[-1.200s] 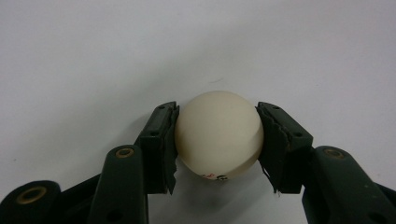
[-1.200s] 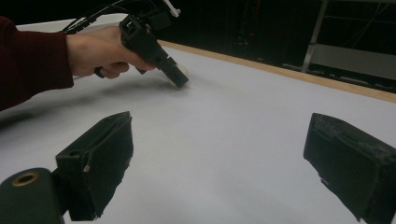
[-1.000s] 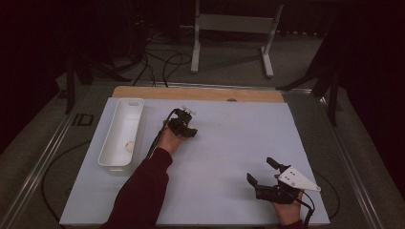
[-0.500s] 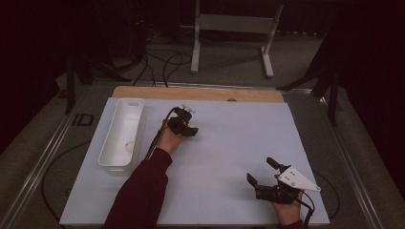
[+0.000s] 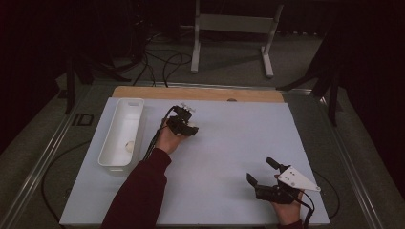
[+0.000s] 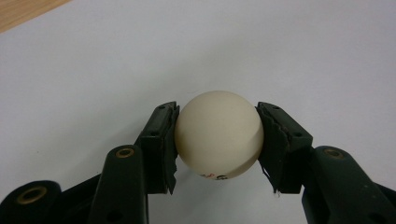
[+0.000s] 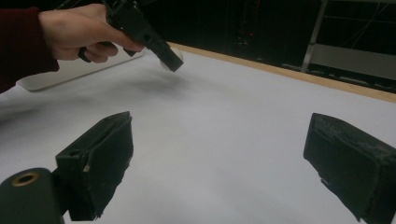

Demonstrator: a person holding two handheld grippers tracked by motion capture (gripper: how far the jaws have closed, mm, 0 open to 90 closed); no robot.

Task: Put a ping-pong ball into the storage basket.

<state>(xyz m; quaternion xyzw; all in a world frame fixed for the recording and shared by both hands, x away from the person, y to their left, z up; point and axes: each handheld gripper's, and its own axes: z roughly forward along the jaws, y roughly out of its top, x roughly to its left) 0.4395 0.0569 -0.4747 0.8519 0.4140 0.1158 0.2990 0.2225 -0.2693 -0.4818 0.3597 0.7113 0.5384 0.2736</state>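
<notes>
Ball (image 6: 218, 135), pinched between the left fingers (image 6: 161, 140), should travel level toward the tray (image 5: 122, 131) at nine o'clock, while the right gripper (image 7: 224, 163) gapes empty.

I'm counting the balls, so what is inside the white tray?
One small pale round ball lies on the floor of the white tray, toward its near end. The near wall hides a strip of the floor, so anything there can't be seen.
</notes>
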